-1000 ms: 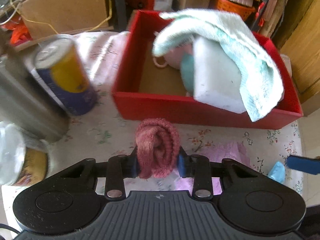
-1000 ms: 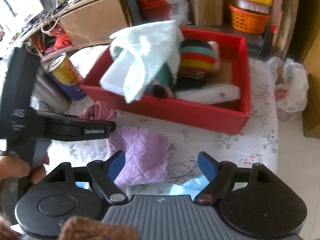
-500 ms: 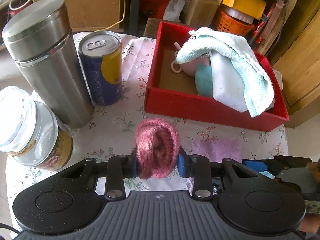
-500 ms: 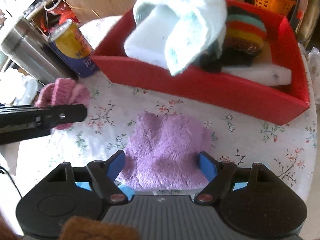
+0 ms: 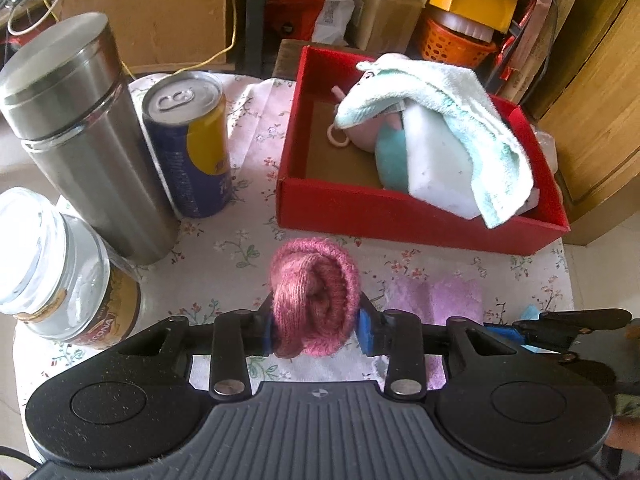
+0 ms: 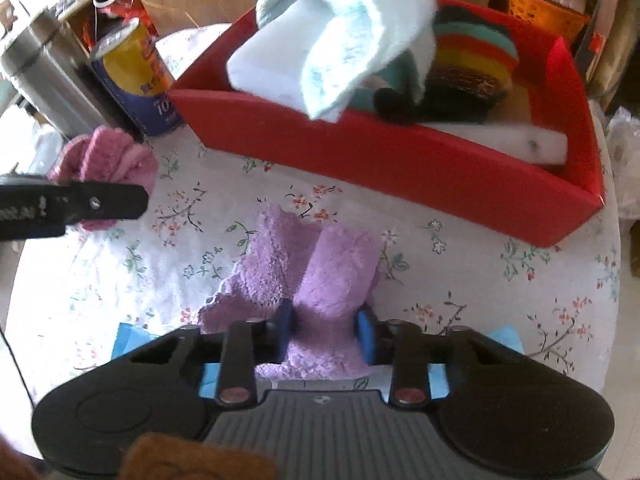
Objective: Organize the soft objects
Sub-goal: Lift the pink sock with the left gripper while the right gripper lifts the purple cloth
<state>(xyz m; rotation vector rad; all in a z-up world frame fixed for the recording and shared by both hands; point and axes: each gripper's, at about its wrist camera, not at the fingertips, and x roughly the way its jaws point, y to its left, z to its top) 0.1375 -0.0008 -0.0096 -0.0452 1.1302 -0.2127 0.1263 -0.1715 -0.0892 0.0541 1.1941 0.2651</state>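
The right gripper (image 6: 324,330) had just closed its jaws on the purple cloth (image 6: 316,276) lying on the table (image 6: 460,280), readying it for the red box (image 6: 400,168), while the left gripper (image 5: 316,330) gripped a pink knitted roll (image 5: 314,296).

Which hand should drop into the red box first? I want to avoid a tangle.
Left: left gripper holds the pink knit bundle clear of the table; right gripper just pinched the purple cloth.
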